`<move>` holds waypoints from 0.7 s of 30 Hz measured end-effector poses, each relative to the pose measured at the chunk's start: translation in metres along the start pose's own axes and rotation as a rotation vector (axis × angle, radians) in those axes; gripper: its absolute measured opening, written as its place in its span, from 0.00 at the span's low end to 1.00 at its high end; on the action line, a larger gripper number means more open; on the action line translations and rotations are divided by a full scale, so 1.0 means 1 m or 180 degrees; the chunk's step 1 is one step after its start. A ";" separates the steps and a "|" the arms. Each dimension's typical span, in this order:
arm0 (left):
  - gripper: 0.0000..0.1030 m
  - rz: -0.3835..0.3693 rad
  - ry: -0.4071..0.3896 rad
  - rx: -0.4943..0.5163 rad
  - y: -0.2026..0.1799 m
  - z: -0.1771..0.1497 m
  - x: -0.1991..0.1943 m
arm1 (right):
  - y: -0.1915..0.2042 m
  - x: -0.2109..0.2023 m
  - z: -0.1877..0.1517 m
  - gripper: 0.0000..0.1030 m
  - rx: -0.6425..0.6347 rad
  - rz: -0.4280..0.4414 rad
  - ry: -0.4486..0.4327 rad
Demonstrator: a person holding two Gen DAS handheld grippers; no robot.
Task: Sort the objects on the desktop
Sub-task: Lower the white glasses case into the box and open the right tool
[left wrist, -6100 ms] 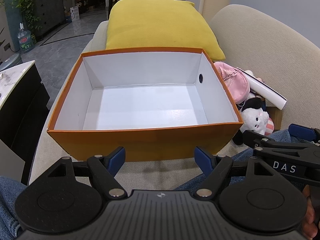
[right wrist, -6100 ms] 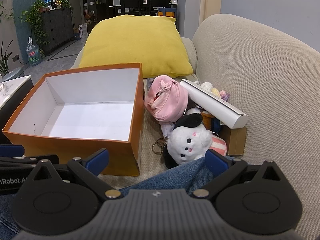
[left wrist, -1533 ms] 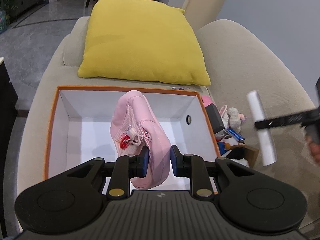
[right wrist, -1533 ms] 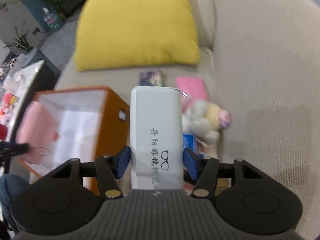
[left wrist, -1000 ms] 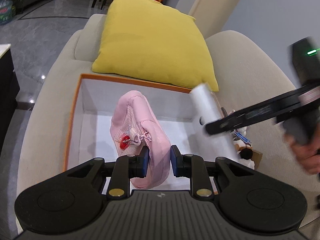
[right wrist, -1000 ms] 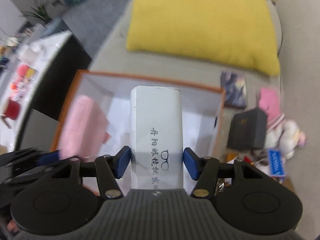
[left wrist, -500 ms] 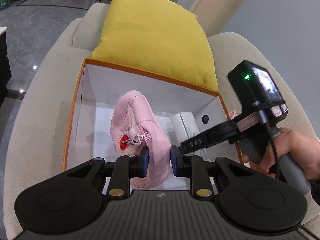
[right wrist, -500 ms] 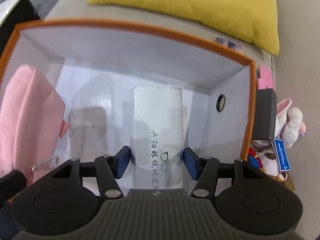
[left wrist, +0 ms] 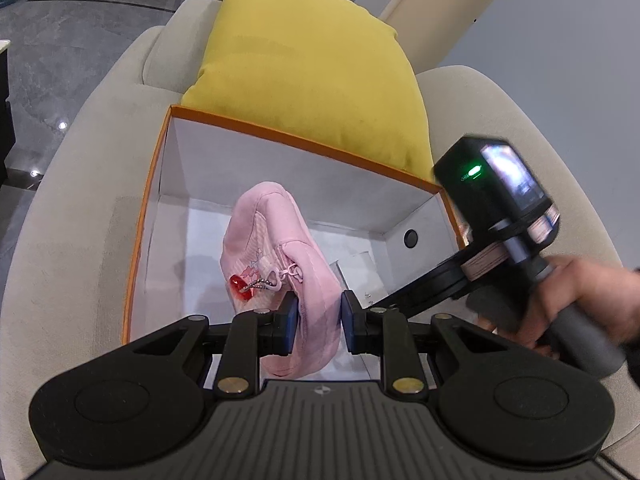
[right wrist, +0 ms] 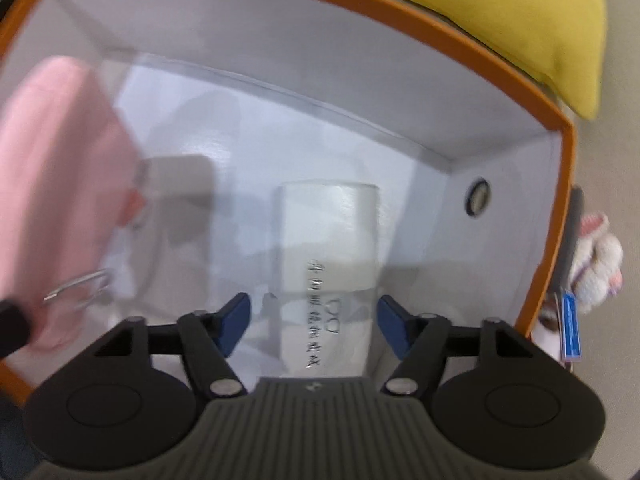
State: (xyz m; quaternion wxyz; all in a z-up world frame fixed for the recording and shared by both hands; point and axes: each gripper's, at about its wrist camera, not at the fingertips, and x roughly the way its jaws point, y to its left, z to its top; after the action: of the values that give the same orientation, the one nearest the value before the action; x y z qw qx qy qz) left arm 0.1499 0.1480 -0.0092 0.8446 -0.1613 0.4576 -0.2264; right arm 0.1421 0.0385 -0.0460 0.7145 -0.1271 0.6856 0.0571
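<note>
**Glasses case released into orange box, pink pouch next**

Glasses case [right wrist: 328, 264], white with printed characters and a spectacles mark, lies on the white floor of the orange box [right wrist: 562, 184], toward the right wall with the round hole. Right claw [right wrist: 314, 322] points down into the box, jaws opening; blue pads stand clear on both sides of the case, so no grip on it now, though the case sits between them. Frame is blurred, so exact resting contact with the floor is a judgement.

Left claw [left wrist: 316, 326] is narrow and clamped on the pink pouch [left wrist: 280, 264], which hangs over the left half of the box, red charm and bead chain dangling near the zip. In the left wrist view the person's hand [left wrist: 576, 304] grips the right tool at the box's right rim. Yellow cushion [left wrist: 308, 76] sits behind the box on the beige sofa [left wrist: 80, 208]. Plush toy [right wrist: 600, 268] and a blue tag remain outside, right of the box.

Step in hand: finish the case drop. Doing it well likely means opening fully before lifting, pulling straight up so pads do not drag the case, and clearing the right wall. Then lower the pouch to the free left floor before letting go, keeping the chain off the rim.
</note>
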 end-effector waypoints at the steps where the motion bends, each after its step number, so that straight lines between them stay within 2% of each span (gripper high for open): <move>1: 0.25 -0.0004 0.0002 -0.0002 0.000 -0.001 -0.001 | -0.001 -0.005 0.001 0.76 -0.0125 0.0041 -0.0050; 5: 0.25 0.0020 0.0012 -0.0016 0.000 0.000 -0.001 | 0.000 -0.021 0.005 0.75 -0.0814 -0.0025 -0.0462; 8: 0.25 0.0054 0.0023 -0.0030 0.001 0.001 0.000 | 0.005 -0.020 0.010 0.67 -0.1287 -0.0012 -0.0595; 11: 0.25 0.0085 0.0044 -0.0044 0.000 0.001 0.001 | 0.017 -0.010 0.018 0.57 -0.1622 0.0017 -0.0585; 15: 0.25 0.0114 0.0078 -0.0050 0.001 0.003 0.005 | 0.025 0.004 0.017 0.50 -0.1948 -0.0119 -0.0540; 18: 0.25 0.0120 0.0103 -0.0052 0.001 0.003 0.008 | 0.022 0.013 0.014 0.49 -0.2116 -0.0320 -0.0504; 21: 0.25 0.0120 0.0134 -0.0055 0.001 0.003 0.010 | 0.011 0.014 0.016 0.48 -0.2089 -0.0294 -0.0473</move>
State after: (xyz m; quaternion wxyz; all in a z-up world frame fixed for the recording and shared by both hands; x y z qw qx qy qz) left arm 0.1573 0.1432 -0.0152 0.8374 -0.1550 0.4803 -0.2098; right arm 0.1552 0.0524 -0.0608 0.6854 -0.3768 0.5701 0.2514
